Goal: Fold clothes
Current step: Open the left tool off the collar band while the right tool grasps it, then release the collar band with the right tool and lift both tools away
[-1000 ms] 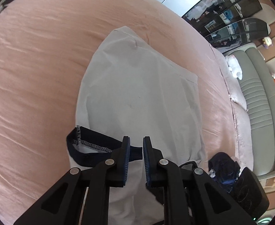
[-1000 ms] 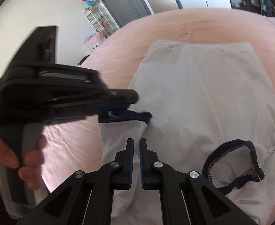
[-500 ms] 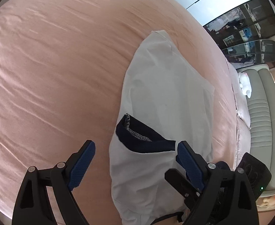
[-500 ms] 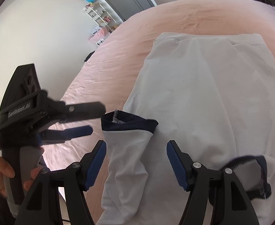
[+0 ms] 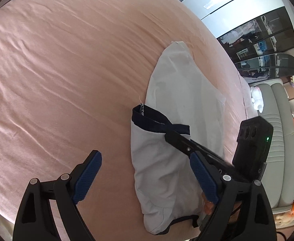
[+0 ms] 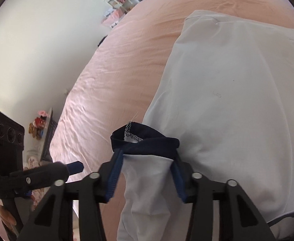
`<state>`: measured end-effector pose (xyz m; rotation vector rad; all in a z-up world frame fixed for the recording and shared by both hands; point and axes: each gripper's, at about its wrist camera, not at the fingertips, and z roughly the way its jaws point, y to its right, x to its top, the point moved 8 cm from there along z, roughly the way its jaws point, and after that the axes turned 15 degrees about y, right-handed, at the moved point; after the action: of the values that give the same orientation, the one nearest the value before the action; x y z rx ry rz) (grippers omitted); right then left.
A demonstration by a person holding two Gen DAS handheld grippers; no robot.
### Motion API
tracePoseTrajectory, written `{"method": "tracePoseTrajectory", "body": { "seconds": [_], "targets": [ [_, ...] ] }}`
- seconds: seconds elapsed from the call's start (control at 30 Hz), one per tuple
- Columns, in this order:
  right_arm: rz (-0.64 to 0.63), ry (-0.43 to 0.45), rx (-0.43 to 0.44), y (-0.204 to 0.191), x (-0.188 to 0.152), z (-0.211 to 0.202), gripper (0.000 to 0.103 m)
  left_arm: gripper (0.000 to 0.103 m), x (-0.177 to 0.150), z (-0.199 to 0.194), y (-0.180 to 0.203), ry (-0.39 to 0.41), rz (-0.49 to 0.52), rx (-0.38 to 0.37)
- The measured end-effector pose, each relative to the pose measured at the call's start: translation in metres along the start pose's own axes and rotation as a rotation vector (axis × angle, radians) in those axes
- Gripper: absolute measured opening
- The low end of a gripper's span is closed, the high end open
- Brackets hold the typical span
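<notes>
The shirt [image 5: 179, 108] is white with navy trim and lies flat on the pink bed [image 5: 66, 70], running from the lower middle of the left wrist view up toward the upper right. One sleeve [image 6: 147, 172] is folded in over the body, its navy cuff [image 6: 145, 142] standing up a little. I judge that the sleeve sits there as the first part of a fold, brought inward so the shirt narrows before it is doubled over.

My right gripper [image 6: 147, 176] has its jaws on either side of the sleeve just below the cuff. They are closing at this moment, with the cloth between them; the blue pads look to be at the edges of the fabric, though I cannot say they are pinching it firmly yet. My left gripper [image 5: 145, 178] has its jaws spread wide with nothing between them, hanging over bare sheet at the lower left of the shirt. I take it that hand has let go and is clear of the work.

The right wrist view gives me the cuff's stitched seam and the pads against the sleeve, which the left view cannot show. It also catches the left gripper at the far left with a hand [image 6: 5, 217] on its handle. The left wrist view shows the shirt's whole length to its far hem, the navy collar edge [image 5: 184, 220] at the bottom, and the right gripper reaching in from the right.
</notes>
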<state>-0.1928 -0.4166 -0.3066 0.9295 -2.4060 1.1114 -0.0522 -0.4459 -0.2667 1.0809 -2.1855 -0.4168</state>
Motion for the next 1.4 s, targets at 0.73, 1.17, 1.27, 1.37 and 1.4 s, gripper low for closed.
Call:
{"method": "tracePoseTrajectory", "body": {
  "seconds": [0.73, 1.17, 1.27, 1.37, 1.4],
  "targets": [
    [-0.067, -0.051, -0.037, -0.010, 0.010, -0.014, 0.004, 0.090, -0.039, 0.040, 0.059, 0.040, 0.352, 0.109],
    [-0.013, 0.010, -0.042, 0.016, 0.017, -0.045, 0.004, 0.090, -0.049, 0.062, 0.103, 0.030, 0.400, -0.019],
    [0.006, 0.029, -0.051, 0.026, 0.014, -0.058, 0.004, 0.090, -0.054, 0.064, 0.102, 0.014, 0.412, -0.012],
    [0.002, 0.045, -0.101, 0.038, 0.010, -0.069, 0.004, 0.090, -0.057, 0.068, 0.101, -0.001, 0.410, -0.012],
    [0.005, 0.043, -0.103, 0.041, 0.008, -0.072, 0.004, 0.090, -0.060, 0.068, 0.102, -0.011, 0.412, -0.011]
  ]
}}
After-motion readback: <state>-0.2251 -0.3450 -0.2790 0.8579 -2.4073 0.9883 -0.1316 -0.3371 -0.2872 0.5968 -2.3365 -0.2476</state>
